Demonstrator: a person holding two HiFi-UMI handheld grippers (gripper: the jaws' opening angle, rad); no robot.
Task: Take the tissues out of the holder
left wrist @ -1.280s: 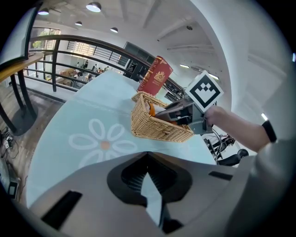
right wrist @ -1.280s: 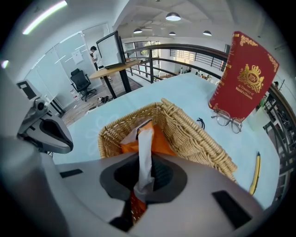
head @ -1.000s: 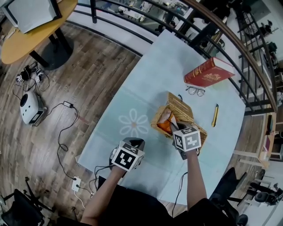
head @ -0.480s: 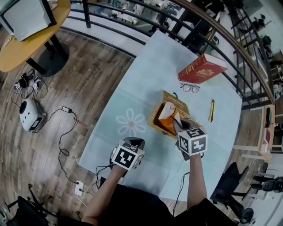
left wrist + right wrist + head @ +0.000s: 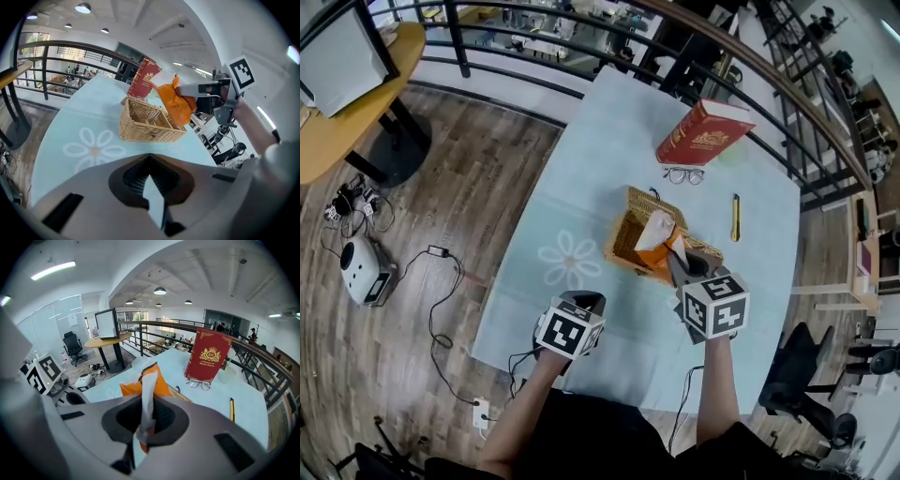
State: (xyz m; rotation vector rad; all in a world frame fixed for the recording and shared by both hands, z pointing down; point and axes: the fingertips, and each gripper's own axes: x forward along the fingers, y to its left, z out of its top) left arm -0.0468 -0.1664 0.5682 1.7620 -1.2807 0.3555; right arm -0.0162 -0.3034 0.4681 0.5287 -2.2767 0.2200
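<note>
A person stands at a pale blue desk (image 5: 619, 131) with a claw in each hand. The right claw (image 5: 140, 441) is closed tight on an orange tissue pack (image 5: 176, 105), pinching the wrapper together with a white tissue that sticks out of its top. The pack hangs over the far end of the wicker holder (image 5: 145, 133), which sits mid-desk. The left claw (image 5: 152, 197) hovers low over the near desk edge, well apart from the holder, with a narrow gap between its jaws and nothing in it.

The pack looks light and soft, and its thin plastic wrapper is likely slippery and easy to crumple. The loose tissue could tear or slide out on its own, so a grip that takes in the wrapper seems safer than one on the tissue alone. The holder also looks light and might tip or drag if the pack snags.

No view settles whether the pack's lower edge has fully cleared the holder's rim. The right claw blocks that spot from above. The holder's inside is mostly hidden, so any further tissues cannot be made out.
</note>
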